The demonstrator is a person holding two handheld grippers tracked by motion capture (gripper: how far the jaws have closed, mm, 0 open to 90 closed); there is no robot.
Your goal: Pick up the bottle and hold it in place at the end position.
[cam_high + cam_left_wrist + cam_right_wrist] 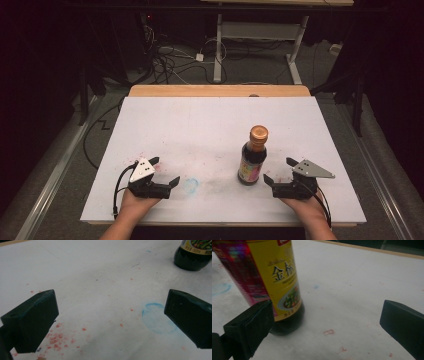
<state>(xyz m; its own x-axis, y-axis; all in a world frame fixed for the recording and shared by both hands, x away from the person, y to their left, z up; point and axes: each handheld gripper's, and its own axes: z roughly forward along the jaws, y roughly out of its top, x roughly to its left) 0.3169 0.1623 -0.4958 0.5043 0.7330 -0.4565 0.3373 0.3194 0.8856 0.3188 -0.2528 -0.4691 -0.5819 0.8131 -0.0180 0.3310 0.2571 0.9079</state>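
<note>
A dark sauce bottle (253, 156) with a copper cap and a yellow and magenta label stands upright on the white board (200, 125), right of centre. In the right gripper view the bottle (274, 282) rises just beyond the left jaw, outside the gap. My right gripper (281, 170) rests open on the board a little right of the bottle, nothing between its jaws. My left gripper (164, 170) lies open at the front left, empty. In the left gripper view the bottle's base (192, 257) sits far off at the upper right.
A faint blue ring mark (190, 185) and red specks stain the board between my grippers. The board's wooden far edge (220, 90) faces a floor with cables and the metal legs of another table (260, 45). Dark gaps run along both sides.
</note>
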